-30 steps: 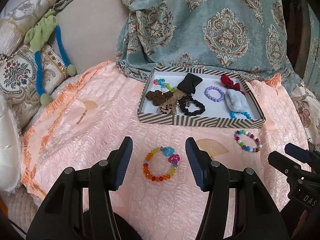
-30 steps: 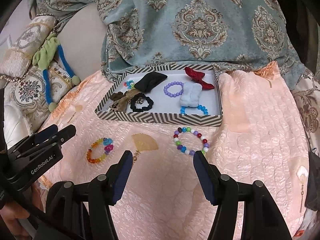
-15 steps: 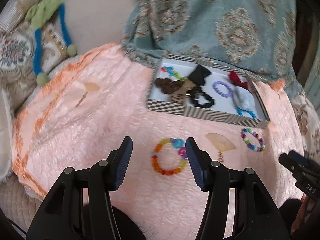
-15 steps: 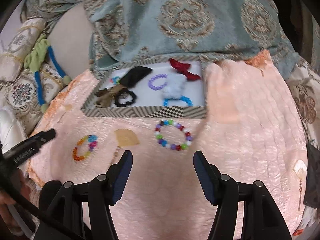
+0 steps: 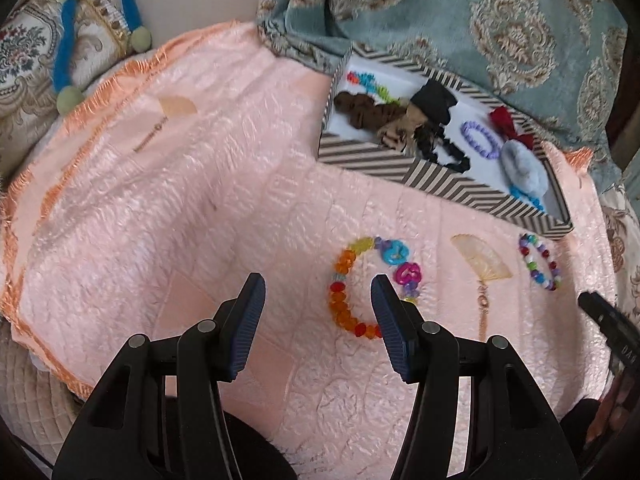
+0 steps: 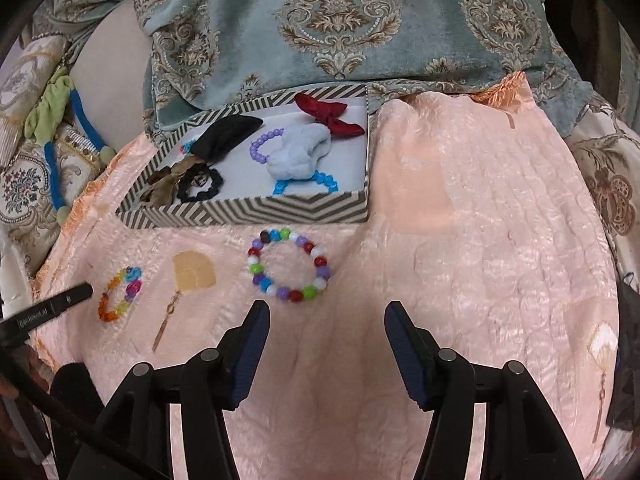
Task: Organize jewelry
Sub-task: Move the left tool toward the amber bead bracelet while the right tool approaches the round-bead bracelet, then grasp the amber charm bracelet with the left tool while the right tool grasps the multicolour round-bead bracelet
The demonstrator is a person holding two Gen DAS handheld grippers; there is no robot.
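An orange-and-yellow bead bracelet with blue and pink charms (image 5: 340,268) lies flat on the pink quilt (image 5: 200,200). My left gripper (image 5: 318,292) hovers open over it. Its right finger covers part of the ring and the ring's left arc shows between the fingers. No pad presses on it. A bracelet of mixed coloured beads (image 6: 254,269) lies just ahead of my right gripper (image 6: 326,320). That gripper's jaws are closing with nothing between them. Behind both stands a striped box (image 6: 260,212) holding scrunchies, a red bow and bead bracelets.
A blue-green patterned cloth (image 6: 340,20) hangs behind the box. A green and blue plush toy (image 5: 68,40) and embroidered cushions (image 5: 24,48) lie at the left. The quilt ends in an orange fringe (image 5: 48,352) at the near left. A fan motif (image 6: 192,272) is stitched between the bracelets.
Both grippers have sunk toward the quilt and tipped downward. The charm bracelet has slid from the middle of the left gap to under the right finger. The mixed bracelet lies closer to the right fingers.
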